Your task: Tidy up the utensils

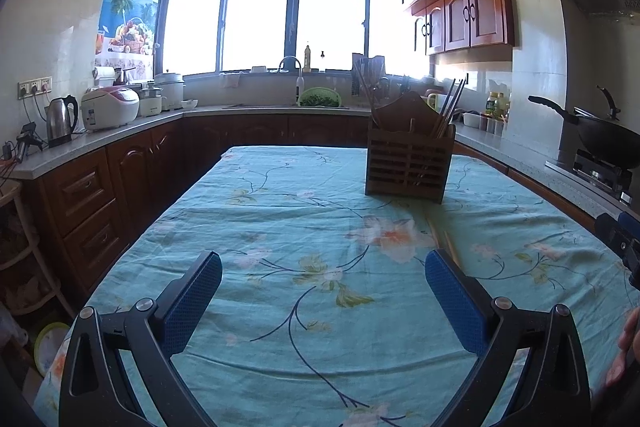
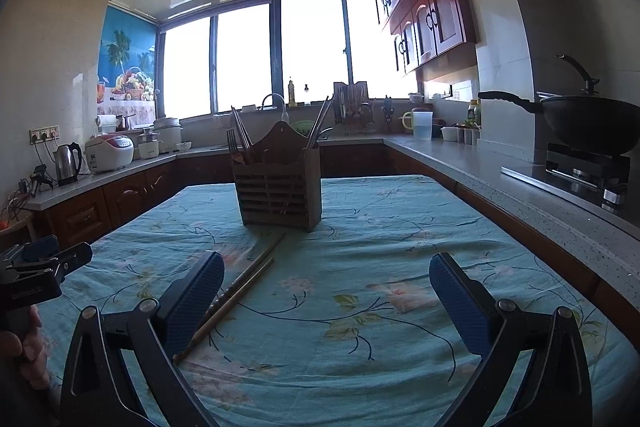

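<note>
A wooden holder (image 2: 279, 183) stands upright on the far half of the surface (image 2: 400, 227), which is covered with a blue-green flowered cloth. The holder has a slatted front and a pointed back board. Inside it, on its left side, there is a fork (image 2: 231, 143) together with some dark chopsticks (image 2: 241, 134), and on its right side more chopsticks (image 2: 320, 121) lean outward toward the window. The left wrist view shows the same holder (image 1: 408, 163) from another angle, up and to the right, with chopsticks (image 1: 451, 107) rising from its right compartment; the fork I cannot find there. A pair of loose chopsticks (image 2: 240, 287) lies on the cloth in front of the holder, running diagonally toward the near left, and their near end passes just beside the left finger of the right gripper (image 2: 326, 291). Only the right wrist view shows this pair clearly; in the left wrist view I cannot make it out. The right gripper has its jaws spread wide and nothing is between them. The left gripper (image 1: 323, 287) is also spread wide and empty, over bare cloth. At the left edge of the right wrist view the left gripper (image 2: 44, 259) appears from the side with a hand (image 2: 20, 347) below it. On the counter at the right a black wok (image 2: 588, 123) sits on the stove.
</note>
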`<control>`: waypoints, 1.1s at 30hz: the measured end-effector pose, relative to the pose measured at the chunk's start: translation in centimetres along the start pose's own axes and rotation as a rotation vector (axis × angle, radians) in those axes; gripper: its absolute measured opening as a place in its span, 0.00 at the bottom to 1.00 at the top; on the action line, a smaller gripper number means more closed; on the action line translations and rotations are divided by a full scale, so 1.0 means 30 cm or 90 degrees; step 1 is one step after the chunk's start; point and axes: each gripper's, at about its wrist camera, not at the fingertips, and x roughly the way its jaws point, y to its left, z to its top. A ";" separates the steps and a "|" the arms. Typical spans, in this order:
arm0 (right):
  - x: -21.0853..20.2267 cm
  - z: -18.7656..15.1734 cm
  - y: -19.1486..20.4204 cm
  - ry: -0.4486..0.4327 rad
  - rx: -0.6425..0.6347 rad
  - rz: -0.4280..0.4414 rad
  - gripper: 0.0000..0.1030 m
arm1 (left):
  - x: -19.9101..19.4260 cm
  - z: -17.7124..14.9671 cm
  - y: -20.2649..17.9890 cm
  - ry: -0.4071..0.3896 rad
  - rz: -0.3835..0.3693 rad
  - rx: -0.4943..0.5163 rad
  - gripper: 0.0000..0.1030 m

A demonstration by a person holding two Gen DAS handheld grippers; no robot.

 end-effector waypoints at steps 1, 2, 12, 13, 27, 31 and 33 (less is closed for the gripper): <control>0.001 -0.001 0.000 0.000 -0.001 0.001 1.00 | -0.001 0.001 -0.001 -0.001 0.002 0.001 0.99; 0.000 -0.002 0.000 0.000 -0.001 0.000 1.00 | -0.002 0.001 -0.001 -0.002 0.005 0.003 0.99; -0.002 -0.006 0.000 0.005 -0.006 0.000 1.00 | 0.005 -0.007 0.001 0.005 0.030 0.009 0.99; 0.000 -0.006 0.001 0.006 -0.007 0.000 1.00 | 0.007 -0.005 0.005 0.006 0.030 0.008 0.99; 0.002 -0.003 0.003 0.008 -0.006 0.000 1.00 | 0.005 -0.005 0.017 -0.001 0.037 0.010 0.99; 0.001 -0.003 0.003 0.007 -0.005 0.000 1.00 | 0.001 -0.008 0.013 -0.004 0.033 0.017 0.99; 0.001 -0.002 0.004 0.006 -0.004 0.001 1.00 | -0.003 -0.009 0.009 -0.006 0.033 0.021 0.99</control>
